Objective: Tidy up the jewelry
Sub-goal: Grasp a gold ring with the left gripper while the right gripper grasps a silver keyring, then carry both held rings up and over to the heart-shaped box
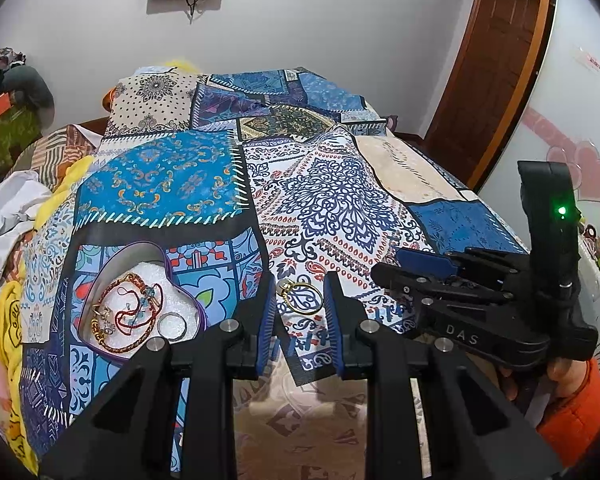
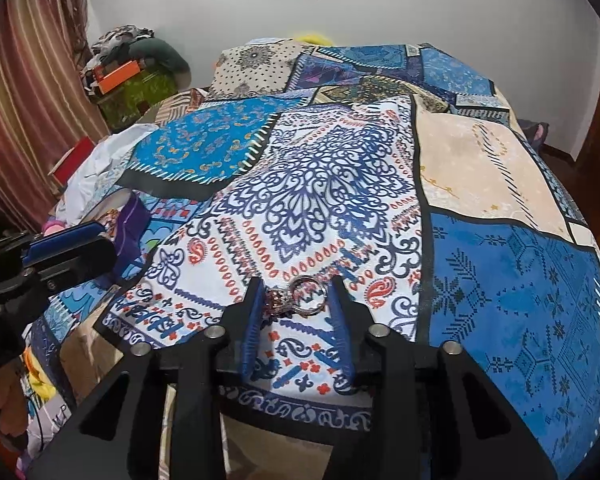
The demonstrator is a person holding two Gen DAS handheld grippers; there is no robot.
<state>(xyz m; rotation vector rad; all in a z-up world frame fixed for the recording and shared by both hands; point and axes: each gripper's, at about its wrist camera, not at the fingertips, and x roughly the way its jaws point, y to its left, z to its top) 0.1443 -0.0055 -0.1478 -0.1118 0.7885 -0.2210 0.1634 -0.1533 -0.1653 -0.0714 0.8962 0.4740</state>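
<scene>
A gold ring (image 1: 303,297) with a pale stone lies on the patterned cloth between the open fingers of my left gripper (image 1: 300,300). A silver ring (image 2: 300,295) with a reddish stone cluster lies between the open fingers of my right gripper (image 2: 294,300). A heart-shaped purple box (image 1: 140,300) with white foam holds red and gold braided bracelets (image 1: 130,314) and a silver ring (image 1: 172,325), left of the left gripper. The right gripper (image 1: 420,268) shows at the right of the left wrist view. The box's purple wall (image 2: 130,220) shows in the right wrist view.
The patchwork cloth (image 2: 340,168) covers a bed. Yellow and white fabrics (image 1: 16,216) are heaped at its left edge. A wooden door (image 1: 496,72) stands at the right. Clutter (image 2: 132,64) and a striped curtain (image 2: 28,100) stand at the far left.
</scene>
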